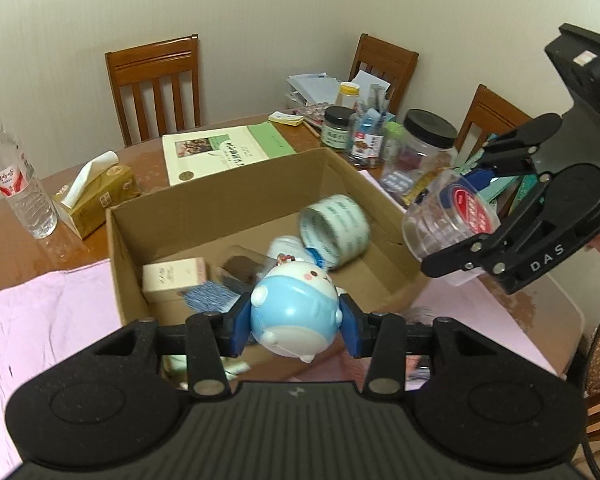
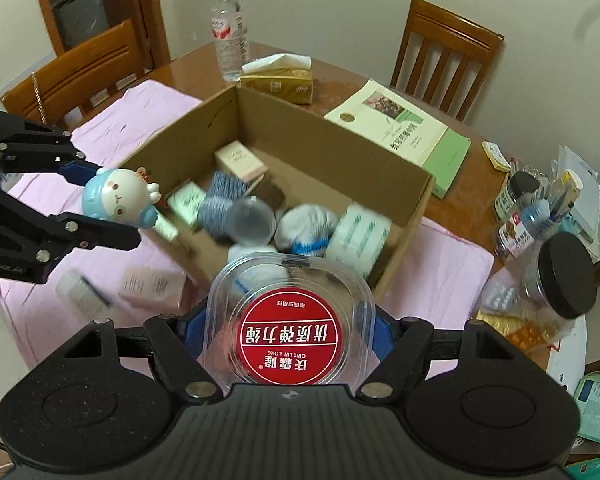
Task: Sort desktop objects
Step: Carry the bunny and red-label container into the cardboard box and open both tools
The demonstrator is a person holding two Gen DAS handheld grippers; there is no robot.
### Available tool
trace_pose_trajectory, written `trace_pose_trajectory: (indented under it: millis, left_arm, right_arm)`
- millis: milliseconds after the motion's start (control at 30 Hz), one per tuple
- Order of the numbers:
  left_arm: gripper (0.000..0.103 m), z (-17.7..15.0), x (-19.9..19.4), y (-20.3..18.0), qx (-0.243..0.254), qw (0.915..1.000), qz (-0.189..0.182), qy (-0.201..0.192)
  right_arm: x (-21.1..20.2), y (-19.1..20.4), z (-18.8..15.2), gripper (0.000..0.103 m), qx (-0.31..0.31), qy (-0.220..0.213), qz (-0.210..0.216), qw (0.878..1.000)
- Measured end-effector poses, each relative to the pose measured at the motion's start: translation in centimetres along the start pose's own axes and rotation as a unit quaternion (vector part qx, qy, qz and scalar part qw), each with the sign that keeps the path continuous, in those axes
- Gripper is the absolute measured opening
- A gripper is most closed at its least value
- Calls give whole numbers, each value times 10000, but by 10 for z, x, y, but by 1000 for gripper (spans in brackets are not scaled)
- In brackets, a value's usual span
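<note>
My left gripper [image 1: 295, 322] is shut on a blue and white round toy figure [image 1: 294, 310], held above the near wall of an open cardboard box [image 1: 236, 196]. The toy also shows in the right wrist view [image 2: 118, 196], at the left beside the box [image 2: 328, 140]. My right gripper [image 2: 290, 332] is shut on a clear plastic tub with a red label [image 2: 290, 320], held above the box's near right corner; it also shows in the left wrist view [image 1: 450, 220]. The box holds a tape roll [image 1: 334, 228], small cartons, a blue striped item and a clear lid [image 2: 252, 216].
A pink cloth [image 1: 48, 320] lies under the box. A water bottle [image 1: 16, 180], tissue pack [image 1: 96, 196] and green book [image 1: 224, 152] lie behind it. Jars and a black-lidded container [image 2: 560, 280] crowd the right side. Small packets [image 2: 152, 284] lie on the cloth. Wooden chairs surround the table.
</note>
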State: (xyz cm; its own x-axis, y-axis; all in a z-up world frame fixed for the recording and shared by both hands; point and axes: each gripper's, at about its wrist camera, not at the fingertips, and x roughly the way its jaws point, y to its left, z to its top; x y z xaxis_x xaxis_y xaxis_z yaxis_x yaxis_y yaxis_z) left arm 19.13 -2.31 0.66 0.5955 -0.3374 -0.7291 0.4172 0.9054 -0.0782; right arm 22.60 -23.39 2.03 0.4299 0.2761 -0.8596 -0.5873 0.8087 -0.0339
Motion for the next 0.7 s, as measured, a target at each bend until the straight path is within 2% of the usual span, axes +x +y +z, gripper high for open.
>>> trace_pose_trajectory:
  millis: [267,300,333,400,500,700]
  left_arm:
    - [47,6,22,34,-12,9999,-54,148]
    - [58,6,24,37,-5,9998,-45,183]
    - [74,7,27,39,-5,9998,-12,208]
    - [83,6,28,42,-20,9998,47,177]
    - [91,6,30,48,-49,9998,31,207]
    - [94,5,29,53,-184,9994,-13,286]
  right_arm:
    - [24,-1,23,80,314,126,-84,9994]
    - [27,-1,24,80,346,156,-80,9992]
    - [30,-1,25,80,384,190,-72,9991]
    - [37,-2,26,82,460,242,-43,9986]
    - [39,-3,27,90,597,238,-5,9979]
    - [37,-4,27,92,816,186,-48,9965]
